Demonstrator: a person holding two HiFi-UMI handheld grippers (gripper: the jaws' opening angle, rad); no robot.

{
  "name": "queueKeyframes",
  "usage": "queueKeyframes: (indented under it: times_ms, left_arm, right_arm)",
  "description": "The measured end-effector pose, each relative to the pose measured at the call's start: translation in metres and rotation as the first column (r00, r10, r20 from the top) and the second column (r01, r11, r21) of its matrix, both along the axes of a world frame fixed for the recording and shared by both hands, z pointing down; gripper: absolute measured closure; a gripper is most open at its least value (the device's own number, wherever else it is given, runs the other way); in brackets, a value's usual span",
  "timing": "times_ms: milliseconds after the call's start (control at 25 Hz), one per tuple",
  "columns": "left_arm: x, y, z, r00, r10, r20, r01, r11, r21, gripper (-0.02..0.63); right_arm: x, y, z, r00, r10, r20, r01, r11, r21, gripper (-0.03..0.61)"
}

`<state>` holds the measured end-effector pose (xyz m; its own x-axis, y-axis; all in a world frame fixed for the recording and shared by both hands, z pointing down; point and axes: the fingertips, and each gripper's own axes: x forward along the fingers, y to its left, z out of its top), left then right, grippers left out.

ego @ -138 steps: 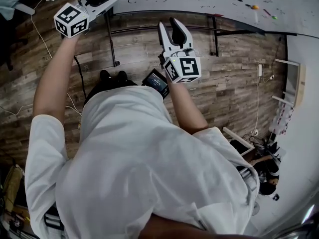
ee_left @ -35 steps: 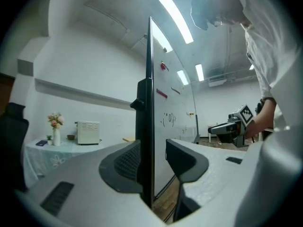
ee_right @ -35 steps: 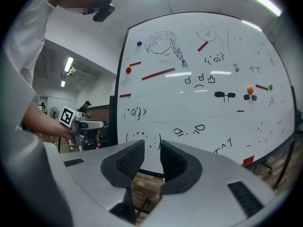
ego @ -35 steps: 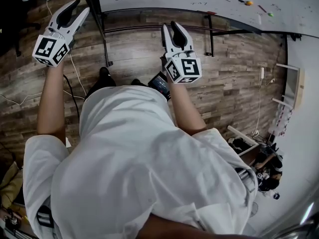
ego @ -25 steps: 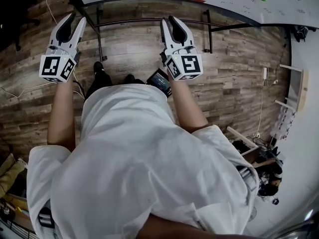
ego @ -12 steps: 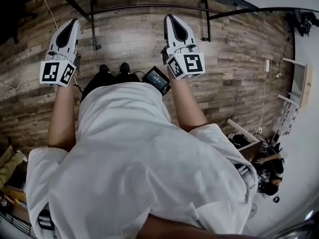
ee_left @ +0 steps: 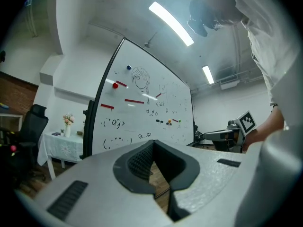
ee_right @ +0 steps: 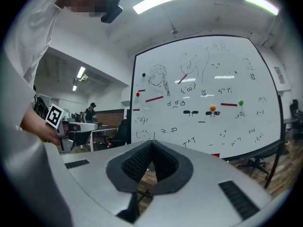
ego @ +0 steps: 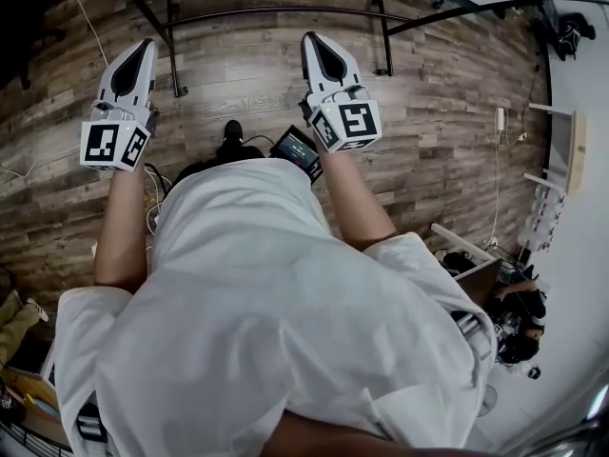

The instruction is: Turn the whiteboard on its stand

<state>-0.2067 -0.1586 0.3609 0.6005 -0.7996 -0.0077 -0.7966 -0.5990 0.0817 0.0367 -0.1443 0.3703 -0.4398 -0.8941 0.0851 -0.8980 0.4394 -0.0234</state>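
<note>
Standing back from the whiteboard point(ee_right: 203, 98), the person holds both tools level in front of the body, none of them touching it. The left gripper point(ego: 146, 44) has its jaws pressed fully together with nothing between them, and the right gripper point(ego: 310, 36) is likewise closed and empty. The board is upright ahead of both grippers, its written face toward the person. From the left gripper view it shows at a slant with its dark side frame nearest; the right gripper view sees it nearly face-on, with an orange magnet point(ee_right: 212, 108) and a green magnet point(ee_right: 241, 102) stuck on. Below, the black stand point(ego: 276, 10) rests on the wooden floor point(ego: 447, 112), just beyond the gripper tips.
</note>
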Motion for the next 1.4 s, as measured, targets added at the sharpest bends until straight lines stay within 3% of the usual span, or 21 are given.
queueKeyframes:
  times_ms: [200,520,760,1000,1400]
  left_arm:
    - [-0.014,0.046,-0.006,0.999,0.037,-0.026,-0.037,0.999,0.023,0.607]
    - [-0.031,0.121,-0.005,0.999,0.043,0.019,-0.044,0.997,0.060,0.607]
    - [-0.018,0.176,-0.007,1.000,-0.012,0.008,0.012,0.998,0.057,0.607]
    - [-0.009,0.192,-0.013,0.995,-0.098,-0.003,0.098,0.995,0.025,0.607]
    - [0.060,0.239,-0.002,0.995,-0.104,-0.009,0.104,0.994,0.011,0.607]
  right_arm:
    - [-0.027,0.043,-0.017,1.000,0.006,-0.025,-0.006,1.000,0.026,0.580]
    - [-0.047,0.118,-0.013,0.998,0.024,-0.066,-0.022,0.999,0.029,0.580]
    - [-0.014,0.183,-0.019,0.996,0.072,-0.059,-0.068,0.996,0.056,0.580]
    - [0.018,0.206,-0.025,0.992,0.110,-0.068,-0.105,0.992,0.065,0.580]
    - [0.097,0.271,-0.011,0.989,0.136,-0.061,-0.134,0.990,0.045,0.580]
